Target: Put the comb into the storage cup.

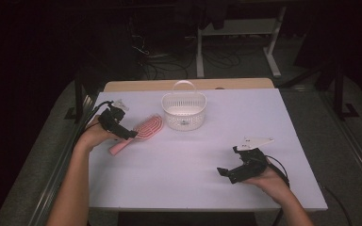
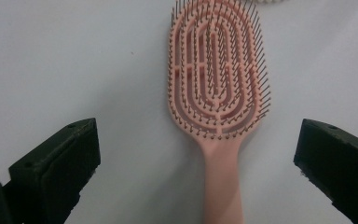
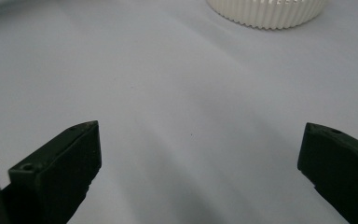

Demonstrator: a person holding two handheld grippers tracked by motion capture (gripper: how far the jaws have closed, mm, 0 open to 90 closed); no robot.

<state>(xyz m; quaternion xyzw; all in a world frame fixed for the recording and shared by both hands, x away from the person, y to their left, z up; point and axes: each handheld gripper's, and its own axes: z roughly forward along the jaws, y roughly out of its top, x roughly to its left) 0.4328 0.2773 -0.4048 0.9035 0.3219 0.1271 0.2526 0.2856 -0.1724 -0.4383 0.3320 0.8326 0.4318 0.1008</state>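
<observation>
your high view looks forward and down on the whole white table from above your side. your left gripper view sits low and close, facing the pink hairbrush lengthwise. your right gripper view skims bare tabletop toward the white basket. the high view shares both: hairbrush and basket.

Pink vented hairbrush lies bristles-up just beside the white slotted basket.

White table: pink hairbrush bristles-up, white slotted basket just beside it.
</observation>
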